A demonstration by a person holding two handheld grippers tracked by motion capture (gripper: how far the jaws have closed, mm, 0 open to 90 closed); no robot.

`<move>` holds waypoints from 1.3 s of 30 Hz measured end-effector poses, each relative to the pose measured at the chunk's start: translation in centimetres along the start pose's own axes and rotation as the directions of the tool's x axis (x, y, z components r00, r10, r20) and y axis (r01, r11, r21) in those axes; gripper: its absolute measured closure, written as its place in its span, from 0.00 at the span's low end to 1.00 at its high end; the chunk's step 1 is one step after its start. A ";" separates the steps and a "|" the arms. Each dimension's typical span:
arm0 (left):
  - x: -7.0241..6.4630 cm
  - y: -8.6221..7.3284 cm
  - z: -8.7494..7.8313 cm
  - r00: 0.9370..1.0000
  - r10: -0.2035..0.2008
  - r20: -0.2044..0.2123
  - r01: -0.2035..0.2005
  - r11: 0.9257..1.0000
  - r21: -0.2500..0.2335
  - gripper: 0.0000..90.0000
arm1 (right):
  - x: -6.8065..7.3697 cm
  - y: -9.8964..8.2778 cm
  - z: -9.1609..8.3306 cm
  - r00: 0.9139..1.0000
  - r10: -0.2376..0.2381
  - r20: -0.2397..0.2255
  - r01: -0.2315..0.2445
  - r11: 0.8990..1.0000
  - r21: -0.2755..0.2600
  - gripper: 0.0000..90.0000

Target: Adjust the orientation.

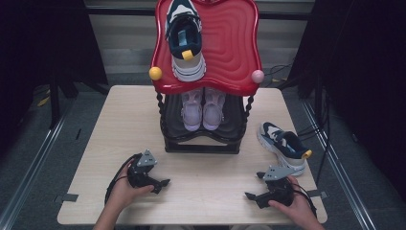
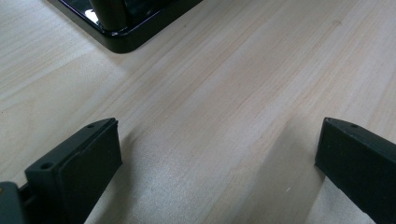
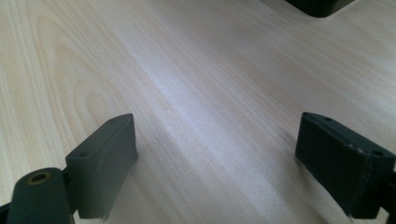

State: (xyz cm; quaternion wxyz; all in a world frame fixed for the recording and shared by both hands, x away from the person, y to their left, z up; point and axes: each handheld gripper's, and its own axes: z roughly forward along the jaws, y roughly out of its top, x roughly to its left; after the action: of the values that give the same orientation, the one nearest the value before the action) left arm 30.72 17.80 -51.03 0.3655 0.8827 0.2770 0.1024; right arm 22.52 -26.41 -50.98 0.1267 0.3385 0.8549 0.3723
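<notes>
The left gripper (image 1: 165, 182) and the right gripper (image 1: 249, 195) rest low at the near edge of the desk (image 1: 119, 120), one in each hand, both with jaws spread wide and nothing between them; in each gripper view only bare wood lies between the black pads. Neither touches a shoe.

The thing nearest to hand is the loose navy-and-white sneaker (image 1: 283, 145), lying on the desk just beyond and to the right of the right gripper, beside the right foot of the black shoe rack (image 1: 201, 143). Its partner sneaker (image 1: 185, 40) sits on the rack's red top tray (image 1: 234, 43), far and high; a pink pair (image 1: 203, 109) fills the lower shelf.

The loose sneaker likely handles light, with a soft, yielding upper and a stiffer sole. The padded collar or heel looks the best place to pinch it; the rounded toe could slip out.
</notes>
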 end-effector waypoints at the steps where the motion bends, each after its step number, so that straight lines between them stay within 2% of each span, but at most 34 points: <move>1: 0.0 0.0 0.0 1.000 0.000 -0.001 0.000 1.000 0.000 0.00 | 0.0 0.1 0.0 1.000 0.003 0.000 -0.003 1.000 0.003 0.13; 6: 0.0 0.0 0.0 1.000 0.000 0.000 0.000 1.000 0.000 0.00 | -0.4 0.4 -0.2 0.997 0.067 -0.024 -0.067 0.998 0.017 0.14; 10: 0.0 0.0 0.0 1.000 0.002 -0.003 -0.002 1.000 0.000 0.00 | -0.5 0.6 -0.5 0.998 0.065 -0.022 -0.064 0.997 0.044 0.14; 16: 0.0 0.0 0.0 1.000 0.001 -0.002 -0.001 1.000 0.000 0.00 | -0.8 1.2 -1.3 0.998 0.064 -0.029 -0.063 0.997 0.045 0.15; 20: -0.1 0.0 0.0 1.000 -0.006 -0.005 0.006 1.000 -0.004 0.00 | -1.1 1.6 -2.0 0.998 0.063 -0.020 -0.062 0.996 0.064 0.15; 23: 0.0 0.0 0.0 1.000 -0.001 -0.005 0.001 1.000 0.000 0.00 | -1.4 1.9 -2.4 0.997 0.071 -0.031 -0.069 0.995 0.070 0.17; 28: 0.0 0.0 0.0 1.000 -0.001 -0.005 0.001 1.000 0.000 0.00 | -1.8 3.1 -3.4 0.999 0.053 -0.011 -0.051 0.995 0.080 0.18; 39: 0.0 0.0 0.0 1.000 -0.001 -0.004 0.001 1.000 0.000 0.00 | -3.5 6.3 -5.7 0.999 0.014 0.037 -0.018 0.994 0.110 0.24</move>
State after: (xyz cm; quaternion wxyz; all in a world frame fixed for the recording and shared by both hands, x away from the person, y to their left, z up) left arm 30.68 17.79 -51.03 0.3650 0.8823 0.2783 0.1042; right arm 25.47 -28.79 -42.64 0.1201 0.3582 0.8691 0.3191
